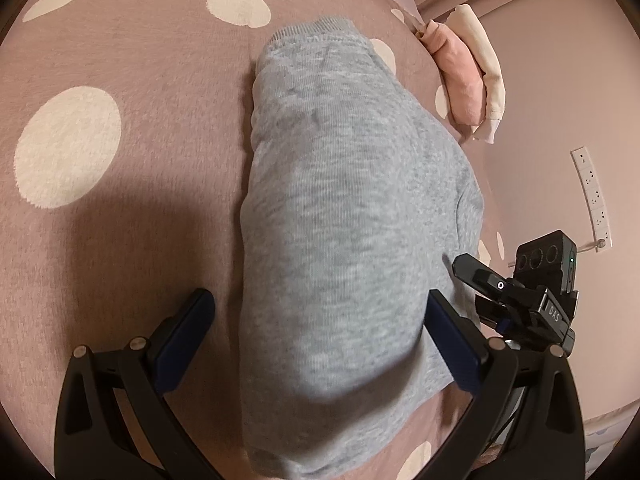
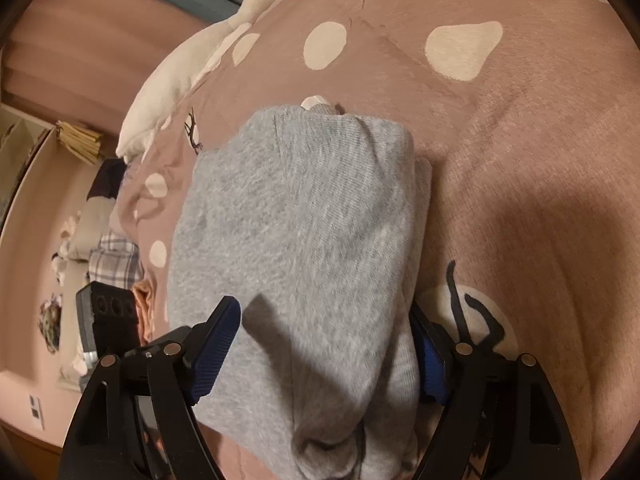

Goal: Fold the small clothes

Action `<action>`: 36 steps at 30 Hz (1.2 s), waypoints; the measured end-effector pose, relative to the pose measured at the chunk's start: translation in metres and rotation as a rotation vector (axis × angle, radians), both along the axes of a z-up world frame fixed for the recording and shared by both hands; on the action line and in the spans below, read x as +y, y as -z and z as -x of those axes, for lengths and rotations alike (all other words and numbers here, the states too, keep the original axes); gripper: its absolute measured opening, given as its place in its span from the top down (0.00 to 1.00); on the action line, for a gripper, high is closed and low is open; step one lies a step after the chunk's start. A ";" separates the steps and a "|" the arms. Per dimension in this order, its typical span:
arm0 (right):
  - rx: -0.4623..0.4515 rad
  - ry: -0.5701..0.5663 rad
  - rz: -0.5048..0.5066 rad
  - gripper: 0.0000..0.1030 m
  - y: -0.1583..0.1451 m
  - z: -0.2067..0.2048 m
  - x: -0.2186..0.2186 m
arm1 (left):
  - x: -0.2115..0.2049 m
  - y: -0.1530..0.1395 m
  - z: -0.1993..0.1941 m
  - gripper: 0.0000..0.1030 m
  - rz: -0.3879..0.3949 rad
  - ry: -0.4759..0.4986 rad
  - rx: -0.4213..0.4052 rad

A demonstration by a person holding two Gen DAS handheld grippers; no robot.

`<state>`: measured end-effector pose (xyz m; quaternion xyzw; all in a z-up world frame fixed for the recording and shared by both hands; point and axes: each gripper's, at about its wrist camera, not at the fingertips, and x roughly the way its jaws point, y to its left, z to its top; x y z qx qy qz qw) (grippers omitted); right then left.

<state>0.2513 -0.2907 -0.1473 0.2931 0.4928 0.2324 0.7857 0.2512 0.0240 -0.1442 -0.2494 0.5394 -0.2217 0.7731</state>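
Left wrist view shows the grey knitted cotton garment (image 1: 340, 208) lying in a long folded strip on the pink fleece bed cover with cream spots (image 1: 120, 80), its ribbed band toward 12 o'clock and its near end between the two fingers of the left claw (image 1: 320, 320), which is released and grips nothing. Right wrist view shows the same garment (image 2: 296, 220) from the other side, with the right claw (image 2: 324, 340) also released and the cloth passing between its blue pads (image 2: 216, 344); whether the pads touch the cloth I cannot tell. At 2 o'clock in the left view, well apart, lie folded pink and cream small clothes (image 1: 468, 76). My judgement is that the next fold brings the near end over toward the ribbed band. To do it well, both claws should pinch all layers at the two near corners, lift only a little, carry evenly, and lay the edge straight so the layers do not slide.
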 end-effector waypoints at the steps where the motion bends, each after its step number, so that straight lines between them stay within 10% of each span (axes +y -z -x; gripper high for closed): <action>1: 0.000 0.000 0.001 0.22 0.000 -0.001 0.001 | 0.000 0.000 -0.001 0.00 0.000 -0.001 0.001; 36: -0.030 -0.034 -0.004 0.22 0.001 -0.017 0.005 | -0.009 -0.001 -0.024 0.00 -0.019 -0.001 0.009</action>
